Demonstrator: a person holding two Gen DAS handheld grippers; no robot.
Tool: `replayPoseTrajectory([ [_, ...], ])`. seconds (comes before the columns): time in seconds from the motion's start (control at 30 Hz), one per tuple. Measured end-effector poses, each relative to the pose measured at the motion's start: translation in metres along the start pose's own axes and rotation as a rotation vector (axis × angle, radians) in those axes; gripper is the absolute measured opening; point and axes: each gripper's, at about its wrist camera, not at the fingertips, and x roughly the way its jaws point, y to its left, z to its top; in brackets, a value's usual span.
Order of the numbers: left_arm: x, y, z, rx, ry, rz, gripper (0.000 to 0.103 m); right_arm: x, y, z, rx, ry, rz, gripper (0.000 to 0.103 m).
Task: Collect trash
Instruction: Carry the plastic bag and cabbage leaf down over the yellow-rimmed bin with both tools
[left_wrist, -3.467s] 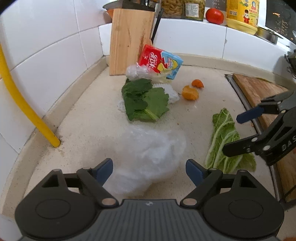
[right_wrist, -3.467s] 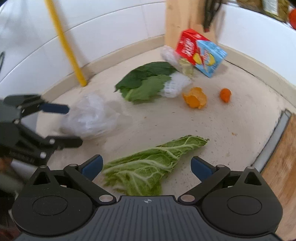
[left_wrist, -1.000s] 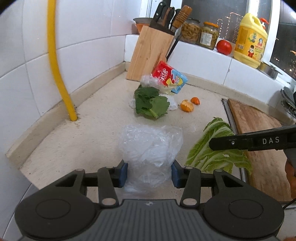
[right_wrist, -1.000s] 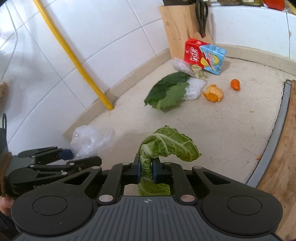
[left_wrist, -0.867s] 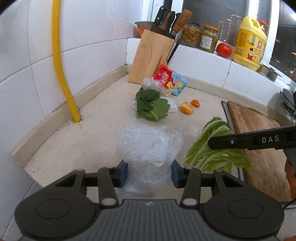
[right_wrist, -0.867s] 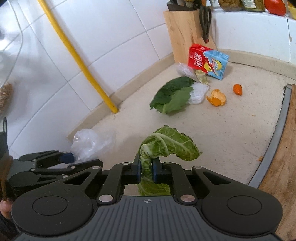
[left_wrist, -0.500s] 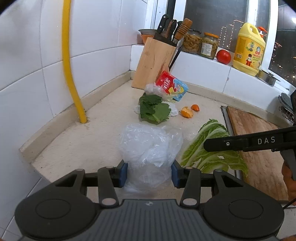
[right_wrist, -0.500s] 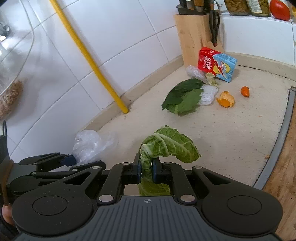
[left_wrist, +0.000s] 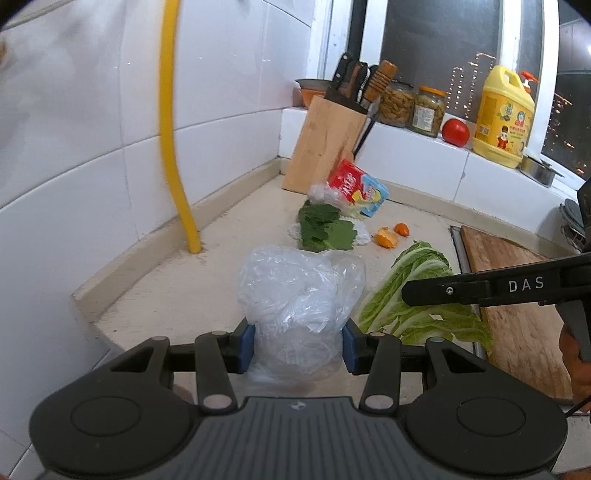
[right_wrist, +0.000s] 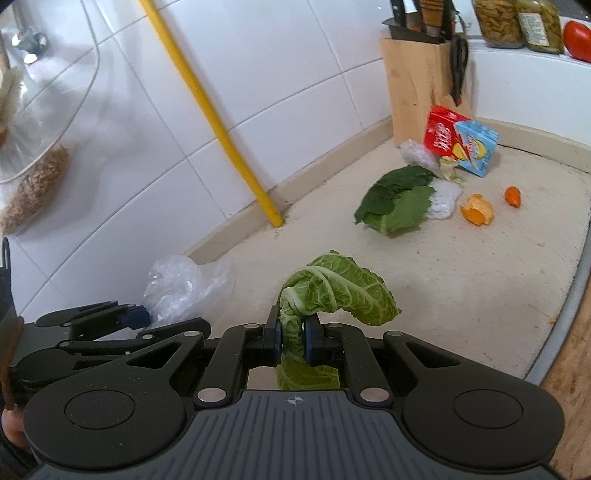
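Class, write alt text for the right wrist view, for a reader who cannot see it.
The right gripper pinches a limp cabbage leaf above a beige kitchen counter. At lower left the left gripper holds a clear plastic bag. Further back lie dark green leaves, orange peel and a drink carton by a knife block.

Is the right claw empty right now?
No, the right claw is shut on a cabbage leaf, whose stem is pinched between its blue pads while the leafy end droops forward.
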Motion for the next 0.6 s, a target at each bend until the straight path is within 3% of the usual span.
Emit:
replayPoseTrajectory([
  [0.6, -0.053, 0.052, -0.028, -0.109, -0.06, 0.128, 0.04, 0.03, 0.068, -0.001, -0.128, 0.045, 0.114, 0.015],
])
